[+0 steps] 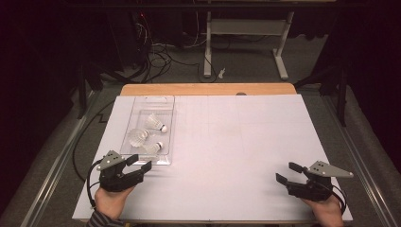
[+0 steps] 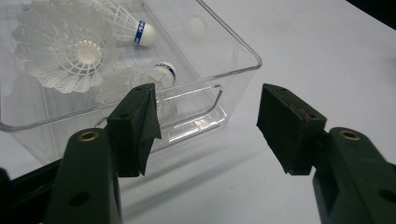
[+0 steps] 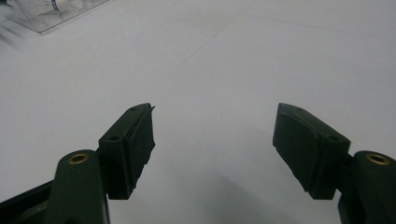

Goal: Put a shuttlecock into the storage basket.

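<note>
My left gripper (image 1: pixel 139 162) sits at the near left of the white table (image 1: pixel 236 142), its jaws spread wide with nothing between them, their tips right at the near end wall of the clear plastic bin (image 1: pixel 166 127). My right gripper (image 1: pixel 289 172) rests at the near right corner, jaws likewise released and gripping nothing, well apart from the bin. Between my two grippers the white surface lies bare, giving wide room to move across; the table's far wooden edge (image 1: pixel 208 89) and its side edges stand well away from the bin.

From the left gripper view I see the bin's rounded near corner (image 2: pixel 254 63) and the handle slot (image 2: pixel 196 105) in its end wall, just past my left-hand jaw. The right gripper view catches a corner of the bin (image 3: pixel 56 18) at the top left, far off.

Inside the bin lie three white shuttlecocks: one far (image 1: pixel 156 124), one in the middle (image 1: pixel 137 137), one nearest me (image 1: pixel 152 148). In the left gripper view, blue bands ring two of the corks (image 2: pixel 140 25).
</note>
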Tool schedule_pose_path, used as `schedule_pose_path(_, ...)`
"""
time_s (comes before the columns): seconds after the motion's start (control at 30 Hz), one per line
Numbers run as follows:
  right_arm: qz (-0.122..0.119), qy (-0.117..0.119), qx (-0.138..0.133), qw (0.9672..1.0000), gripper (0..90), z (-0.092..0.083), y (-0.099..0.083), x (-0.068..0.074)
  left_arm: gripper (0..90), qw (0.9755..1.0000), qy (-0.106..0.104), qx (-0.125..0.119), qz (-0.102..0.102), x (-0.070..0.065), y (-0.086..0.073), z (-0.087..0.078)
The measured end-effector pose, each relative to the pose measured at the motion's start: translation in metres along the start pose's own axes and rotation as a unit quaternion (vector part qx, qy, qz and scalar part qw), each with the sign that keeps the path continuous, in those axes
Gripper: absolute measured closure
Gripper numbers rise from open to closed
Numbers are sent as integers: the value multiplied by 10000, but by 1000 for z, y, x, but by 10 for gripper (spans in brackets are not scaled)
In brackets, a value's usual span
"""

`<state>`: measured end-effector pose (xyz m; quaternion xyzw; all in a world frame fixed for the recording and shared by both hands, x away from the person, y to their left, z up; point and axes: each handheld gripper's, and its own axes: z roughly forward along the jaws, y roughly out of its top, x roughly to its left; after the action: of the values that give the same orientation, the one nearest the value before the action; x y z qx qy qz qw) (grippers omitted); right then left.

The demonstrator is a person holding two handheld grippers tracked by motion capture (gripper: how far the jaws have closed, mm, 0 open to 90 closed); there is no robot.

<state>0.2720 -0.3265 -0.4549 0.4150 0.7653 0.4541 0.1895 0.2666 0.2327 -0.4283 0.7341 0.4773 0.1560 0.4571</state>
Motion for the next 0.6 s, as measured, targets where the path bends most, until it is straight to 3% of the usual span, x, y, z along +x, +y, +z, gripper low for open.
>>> schedule_pose_path(0.6, 0, 1, 9, 10000, 298, 1, 0, 0, 380, 10000, 2, -26, -54, 2, -10, 5)
